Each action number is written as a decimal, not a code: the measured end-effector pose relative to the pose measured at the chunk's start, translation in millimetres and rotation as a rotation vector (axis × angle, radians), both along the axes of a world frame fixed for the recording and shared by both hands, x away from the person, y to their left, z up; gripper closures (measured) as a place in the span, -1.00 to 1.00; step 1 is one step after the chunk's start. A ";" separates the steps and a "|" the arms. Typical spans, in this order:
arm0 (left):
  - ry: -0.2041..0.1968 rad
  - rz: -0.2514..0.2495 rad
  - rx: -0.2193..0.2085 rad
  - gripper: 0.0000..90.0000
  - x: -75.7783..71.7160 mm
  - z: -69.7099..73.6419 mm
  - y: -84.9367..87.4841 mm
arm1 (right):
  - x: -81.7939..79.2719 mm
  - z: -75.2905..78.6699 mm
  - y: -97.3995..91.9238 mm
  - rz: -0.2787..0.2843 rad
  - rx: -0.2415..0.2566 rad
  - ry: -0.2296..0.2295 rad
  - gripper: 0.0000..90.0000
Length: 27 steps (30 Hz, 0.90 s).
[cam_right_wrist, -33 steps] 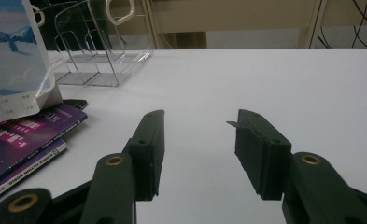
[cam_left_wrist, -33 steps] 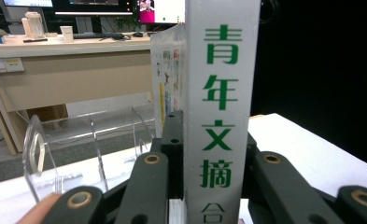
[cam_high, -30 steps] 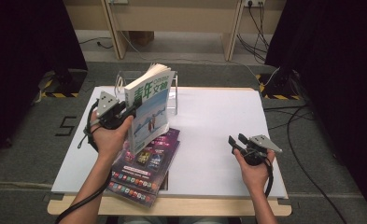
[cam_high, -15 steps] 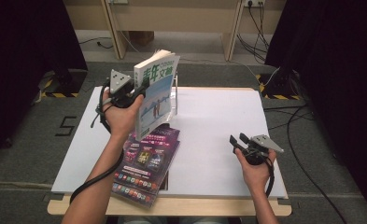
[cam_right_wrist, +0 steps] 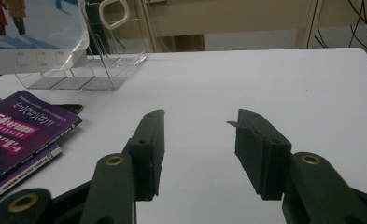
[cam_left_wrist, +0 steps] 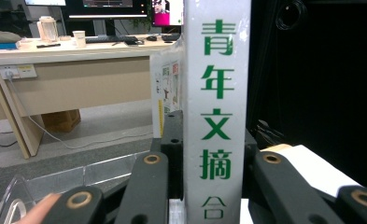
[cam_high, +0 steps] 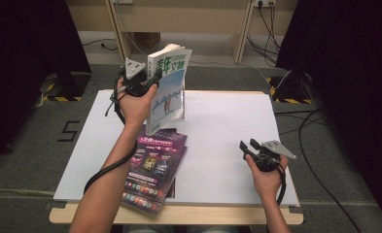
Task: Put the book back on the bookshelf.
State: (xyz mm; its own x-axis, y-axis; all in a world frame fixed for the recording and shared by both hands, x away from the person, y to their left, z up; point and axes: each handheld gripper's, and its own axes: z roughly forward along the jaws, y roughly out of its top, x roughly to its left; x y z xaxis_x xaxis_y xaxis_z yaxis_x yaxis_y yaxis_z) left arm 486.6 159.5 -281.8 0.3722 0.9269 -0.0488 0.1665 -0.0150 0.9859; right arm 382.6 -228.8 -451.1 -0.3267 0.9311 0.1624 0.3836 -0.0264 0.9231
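Nearest the person, at the front right of the white table, the right gripper is hovering just above the surface with its jaws standing spread and nothing between them, so it is offering no support to anything at this moment. Left of it, two purple magazines are lying stacked with their near end hanging over the front edge of the table; a brush from the forearm passing above them is likely to be enough to slide them off. Farther back, the left gripper is pinching a thick white book by its spine, holding it upright in the air over the far left part of the table, clear of the surface. The grip is sitting on the narrow spine alone, so the heavy page block is hanging off to one side and could be twisting the book in the pads or letting it slip down. Just behind the book, a clear plastic stand is waiting on the table; since the book is hiding most of it from above and the stand looks light, lowering the book off-line could be catching a divider and pushing or tipping it.
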 end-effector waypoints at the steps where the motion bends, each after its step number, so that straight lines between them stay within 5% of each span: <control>1: 0.003 -0.001 0.000 0.64 2.6 0.3 -0.9 | 0.0 0.0 0.0 0.000 0.000 0.000 0.19; 27: 0.052 0.012 -0.033 0.63 49.7 -13.2 -22.0 | 1.9 -5.5 -0.3 0.003 -0.006 0.011 0.19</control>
